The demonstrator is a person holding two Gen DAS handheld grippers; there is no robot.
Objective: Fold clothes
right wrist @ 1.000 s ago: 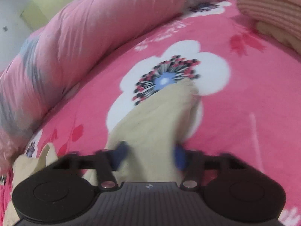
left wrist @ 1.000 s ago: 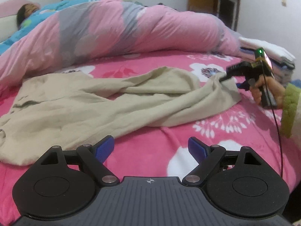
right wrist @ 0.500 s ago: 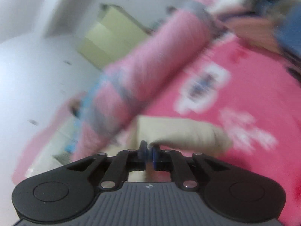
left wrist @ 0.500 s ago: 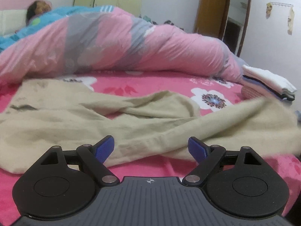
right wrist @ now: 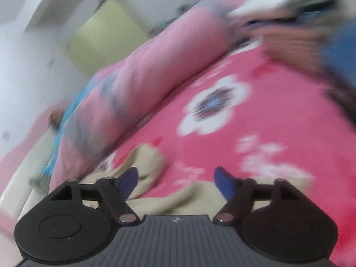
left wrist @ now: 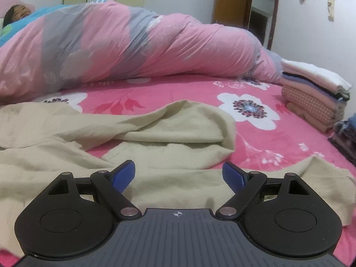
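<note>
Between the left gripper's blue fingers, which are spread wide and hold nothing, a beige garment is seen lying rumpled on the bed. No brand, label or readable writing is found on it; only a small crosshair mark is printed on the gripper body. The near edge of the garment is hidden under the gripper, and its left part is cut off by the frame. One fold is humped up toward the middle of the bed, and a loose flap lies to the right, near the bed's edge.

The right gripper's jaws have just been opening; the fingers are set wide apart with nothing gripped, and part of the garment is seen below and past them, lying free on the sheet. That view is heavily blurred, so fine detail cannot be made out.

Beyond the garment, open pink flowered sheet is left toward the far right. A stack of folded clothes stands at the right edge of the bed, well apart from the garment, with darker cloth beside it cut off by the frame. Along the far side a pink and grey quilt is bunched, with a person lying under it at the far left.
</note>
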